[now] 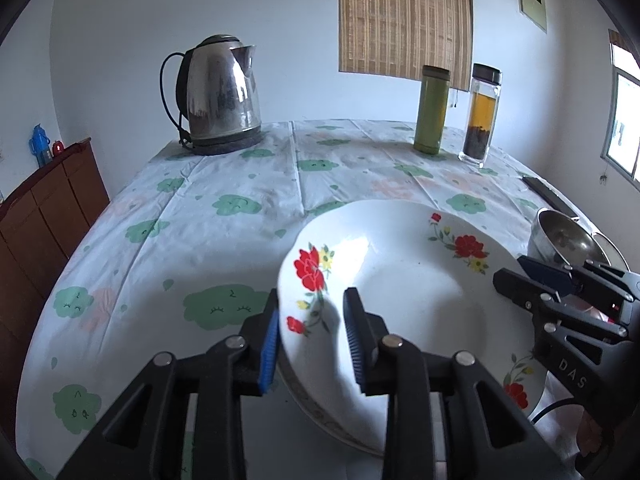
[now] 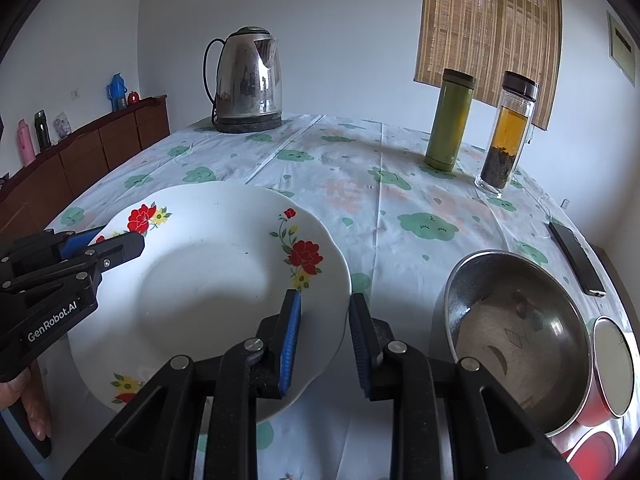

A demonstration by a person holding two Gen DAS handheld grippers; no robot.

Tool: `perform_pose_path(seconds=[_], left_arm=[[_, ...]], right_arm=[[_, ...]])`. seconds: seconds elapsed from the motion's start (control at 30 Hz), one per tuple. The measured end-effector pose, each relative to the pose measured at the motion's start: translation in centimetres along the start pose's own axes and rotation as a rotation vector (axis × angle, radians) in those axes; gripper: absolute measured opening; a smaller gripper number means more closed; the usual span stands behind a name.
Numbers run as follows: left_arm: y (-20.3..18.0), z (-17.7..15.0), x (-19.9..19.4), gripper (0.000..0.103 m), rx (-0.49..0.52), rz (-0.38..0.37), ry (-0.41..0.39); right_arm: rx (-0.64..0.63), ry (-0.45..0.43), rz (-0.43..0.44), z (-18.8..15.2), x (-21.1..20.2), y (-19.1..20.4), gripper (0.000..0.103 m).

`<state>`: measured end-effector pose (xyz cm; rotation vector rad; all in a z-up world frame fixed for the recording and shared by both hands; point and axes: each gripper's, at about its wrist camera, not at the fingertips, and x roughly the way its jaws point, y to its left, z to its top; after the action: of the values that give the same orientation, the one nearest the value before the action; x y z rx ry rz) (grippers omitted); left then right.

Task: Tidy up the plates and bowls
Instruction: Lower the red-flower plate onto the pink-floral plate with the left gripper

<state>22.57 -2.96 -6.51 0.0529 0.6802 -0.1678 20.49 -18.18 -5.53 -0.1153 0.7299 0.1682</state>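
Observation:
A white plate [image 1: 416, 288] with red flowers lies on top of a second plate whose grey-patterned rim [image 1: 320, 412] peeks out beneath it. My left gripper [image 1: 312, 312] straddles the top plate's left rim, one blue pad outside and one over the dish, with a gap showing, so it is open. My right gripper [image 2: 325, 308] straddles the plate's [image 2: 208, 280] right rim the same way, with cloth visible beside the rim, also open. Each gripper appears in the other's view: the right gripper [image 1: 516, 272] and the left gripper [image 2: 116, 240]. A steel bowl [image 2: 516, 332] sits to the right.
A red-and-white bowl [image 2: 612, 364] sits beyond the steel bowl, and a dark phone [image 2: 576, 260] lies near the right table edge. At the far side stand a kettle [image 2: 250, 80], a green flask [image 2: 448, 120] and a glass tea bottle [image 2: 506, 132]. A wooden sideboard [image 2: 100, 140] runs along the left.

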Motion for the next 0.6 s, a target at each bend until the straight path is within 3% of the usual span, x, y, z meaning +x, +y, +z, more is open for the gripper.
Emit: perform_pose_path(seconds=[0.47, 0.57, 0.6], left_arm=[[-0.29, -0.04, 0.01, 0.034, 0.014, 0.030, -0.002], [-0.42, -0.06, -0.40, 0.058, 0.021, 0.084, -0.027], [-0.48, -0.07, -0.65, 0.058, 0.028, 0.089, -0.042]], right_arm=[[-0.002, 0.000, -0.002, -0.01, -0.04, 0.01, 0.026], [-0.008, 0.004, -0.001, -0.05, 0.01, 0.11, 0.026], [-0.014, 0.005, -0.002, -0.06, 0.01, 0.21, 0.026]])
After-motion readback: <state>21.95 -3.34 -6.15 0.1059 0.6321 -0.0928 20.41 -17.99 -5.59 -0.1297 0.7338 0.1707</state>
